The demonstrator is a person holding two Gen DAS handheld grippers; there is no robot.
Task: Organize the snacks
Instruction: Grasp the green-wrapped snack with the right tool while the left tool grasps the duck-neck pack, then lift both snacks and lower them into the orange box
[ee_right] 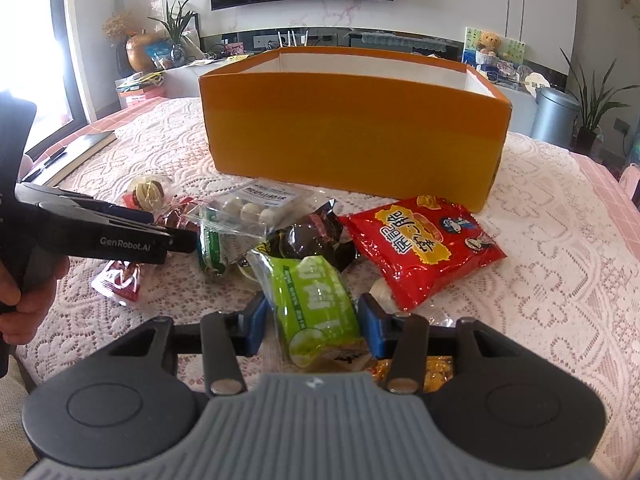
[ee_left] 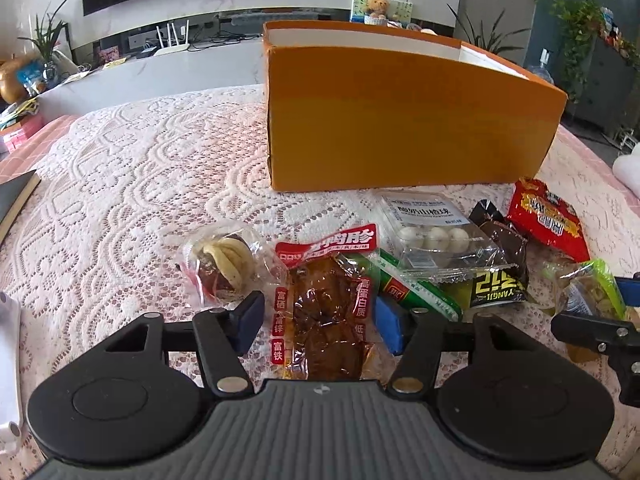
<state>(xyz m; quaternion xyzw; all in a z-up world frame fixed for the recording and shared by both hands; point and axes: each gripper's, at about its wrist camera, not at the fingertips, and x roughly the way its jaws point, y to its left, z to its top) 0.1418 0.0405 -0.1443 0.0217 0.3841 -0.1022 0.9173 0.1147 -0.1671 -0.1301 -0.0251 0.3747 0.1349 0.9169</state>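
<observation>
Progress: early. All visible snacks lie in a loose heap on the lace-covered bench (ee_left: 120, 168), in front of the orange box (ee_right: 352, 128). No snack shows above the box rim, though its floor is hidden in both views.

Left tongs (ee_left: 318, 320) straddle the brown meat pack (ee_left: 326, 312); whether the pads press it cannot be told.

Right tongs (ee_right: 312, 322) straddle the green pack (ee_right: 316, 304), which fills the gap between the pads; this looks like a grip, but contact is not clear.

Remaining: red bag (ee_right: 424, 248), white-ball tray (ee_left: 430, 228), dark pouch (ee_right: 312, 236), wrapped pastry (ee_left: 224, 264), green stick (ee_right: 210, 248).

Obscured: a yellow wrapper (ee_right: 436, 368) sits partly under the right tongs.
</observation>
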